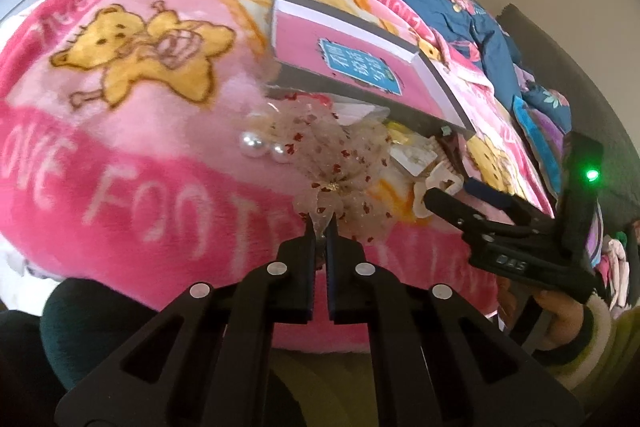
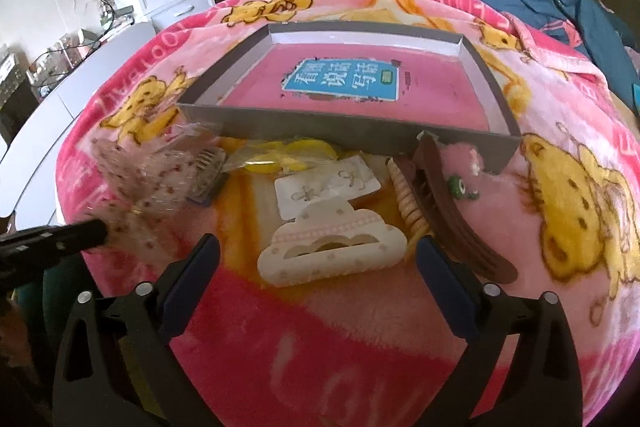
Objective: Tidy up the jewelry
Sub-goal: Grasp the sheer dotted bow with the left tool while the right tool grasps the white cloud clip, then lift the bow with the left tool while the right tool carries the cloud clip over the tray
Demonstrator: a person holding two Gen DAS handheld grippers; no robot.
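The box (image 2: 352,107) holds no jewelry yet; every piece lies on the bed (image 2: 320,327). The left hand-held gripper (image 1: 320,227) pinches the tulle bow (image 1: 340,163), and the right hand-held gripper (image 2: 316,247) is spread around the cream hair claw (image 2: 332,251).

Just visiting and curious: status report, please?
Left tool shut on sheer dotted bow. Right tool open around cream claw clip. Grey tray empty.

Both tools are matte black plastic with triangular cut-outs and round silver screws. The left tool (image 1: 320,227) has dark blue pads on its fingers. At the right edge of the left view, the right tool (image 1: 452,187) shows a green light, pale lettering, and skin beside a cream cuff below.
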